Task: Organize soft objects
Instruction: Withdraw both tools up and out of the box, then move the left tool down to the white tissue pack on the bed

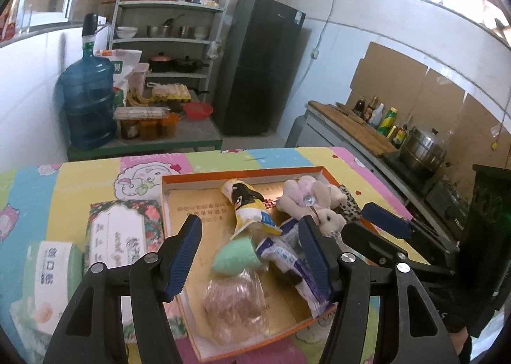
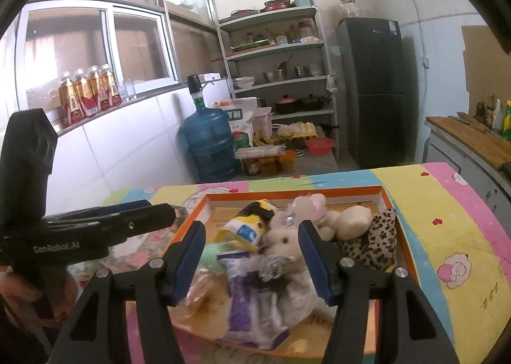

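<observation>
An orange-rimmed box (image 1: 242, 171) (image 2: 287, 193) lies on the patterned tablecloth. It holds a yellow snack bag (image 1: 246, 204) (image 2: 249, 223), a mint-green soft piece (image 1: 234, 255), a clear plastic bag (image 1: 234, 303), white and purple packets (image 1: 281, 252) (image 2: 242, 293), pale plush bunnies (image 1: 303, 194) (image 2: 306, 213) and a leopard-print cloth (image 2: 380, 236). My left gripper (image 1: 250, 255) hovers open above the box's near half, gripping nothing. My right gripper (image 2: 252, 261) hangs open over the packets and the bunny, its pads pressing nothing. In each view the other gripper (image 1: 377, 226) (image 2: 159, 213) reaches in from the side.
Two tissue packs, one floral (image 1: 121, 233) and one green and white (image 1: 51, 277), lie left of the box. A hand (image 2: 28, 293) grips the left tool. Behind the table stand a blue water jug (image 1: 87, 102), a shelf rack (image 1: 172, 41) and a dark fridge (image 1: 258, 66). A counter with a pot (image 1: 421, 146) runs along the right.
</observation>
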`<state>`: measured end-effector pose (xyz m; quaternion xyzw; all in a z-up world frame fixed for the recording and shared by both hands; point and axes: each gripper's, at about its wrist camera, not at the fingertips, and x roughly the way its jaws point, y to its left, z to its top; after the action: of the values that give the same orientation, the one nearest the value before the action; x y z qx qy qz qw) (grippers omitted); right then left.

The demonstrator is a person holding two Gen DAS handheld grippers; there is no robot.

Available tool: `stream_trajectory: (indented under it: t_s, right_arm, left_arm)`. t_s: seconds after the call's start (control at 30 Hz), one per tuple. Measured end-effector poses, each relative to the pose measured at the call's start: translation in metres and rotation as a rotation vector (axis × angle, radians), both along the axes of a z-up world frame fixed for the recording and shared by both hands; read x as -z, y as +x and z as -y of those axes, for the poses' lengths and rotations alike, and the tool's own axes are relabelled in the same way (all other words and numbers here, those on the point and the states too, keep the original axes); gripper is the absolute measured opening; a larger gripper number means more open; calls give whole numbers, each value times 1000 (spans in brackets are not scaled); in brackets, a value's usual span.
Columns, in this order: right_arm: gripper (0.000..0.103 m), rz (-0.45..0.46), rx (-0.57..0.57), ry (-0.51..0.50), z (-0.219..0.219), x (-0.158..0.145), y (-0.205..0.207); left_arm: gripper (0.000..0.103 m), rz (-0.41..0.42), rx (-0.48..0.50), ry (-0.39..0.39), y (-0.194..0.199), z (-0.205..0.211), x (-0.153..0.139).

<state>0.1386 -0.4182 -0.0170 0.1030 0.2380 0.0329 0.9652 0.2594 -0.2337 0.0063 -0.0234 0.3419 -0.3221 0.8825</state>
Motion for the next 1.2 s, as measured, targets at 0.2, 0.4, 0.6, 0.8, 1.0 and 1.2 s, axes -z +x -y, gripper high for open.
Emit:
stream_trajectory:
  t_s: [0.2,0.4,0.6,0.8,1.0,1.2]
  right_arm:
    - [60,3,-13,-2,-18,-6,-13]
    - [60,-1,-43,-6,-42,-9,-19]
    - [60,-3,-81,-16,-67,-9,-21]
    - [60,-15,-120,-14,-89,-8,-19]
    - [60,-21,-169,-17,-113,-4,-19]
    - [60,-30,-215,-28,-139,0,-15]
  left_arm:
    - [65,20,-14,-6,-20,-21,-3]
    - [65,34,-42,-13,-36,-46,-4]
    - [65,62,-75,-7,-51,-72,-5]
    - [65,68,-103,-16,-60,-98,-2]
    - [65,83,-160,-30,-68,-133,4]
    - [65,88,-257,-25,-72,-171,19]
